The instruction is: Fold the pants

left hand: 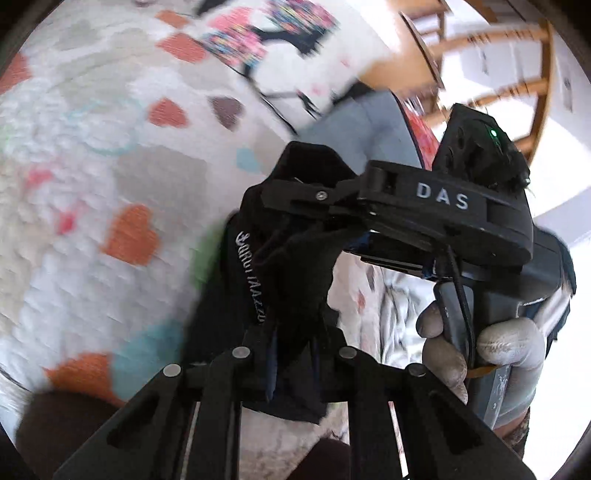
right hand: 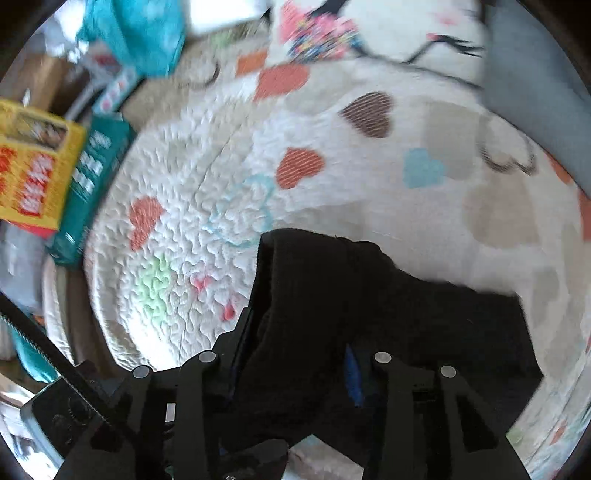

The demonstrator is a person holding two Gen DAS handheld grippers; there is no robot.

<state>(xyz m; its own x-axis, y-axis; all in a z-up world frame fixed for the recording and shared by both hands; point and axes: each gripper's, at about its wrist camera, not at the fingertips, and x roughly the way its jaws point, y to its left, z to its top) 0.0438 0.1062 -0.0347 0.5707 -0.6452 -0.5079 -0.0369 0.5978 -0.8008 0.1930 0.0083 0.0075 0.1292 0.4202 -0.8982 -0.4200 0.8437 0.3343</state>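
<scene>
The black pants with white lettering on a band hang bunched above a white quilted bedspread with hearts. My left gripper is shut on the pants fabric. My right gripper shows in the left wrist view, marked DAS, shut on an upper fold of the pants and held by a gloved hand. In the right wrist view the pants fill the jaws of my right gripper, and drape right over the bedspread.
A floral pillow and grey pillow lie at the far side of the bed. Yellow and teal boxes and a blue bag sit beside the bed at left. A wooden chair stands at upper right.
</scene>
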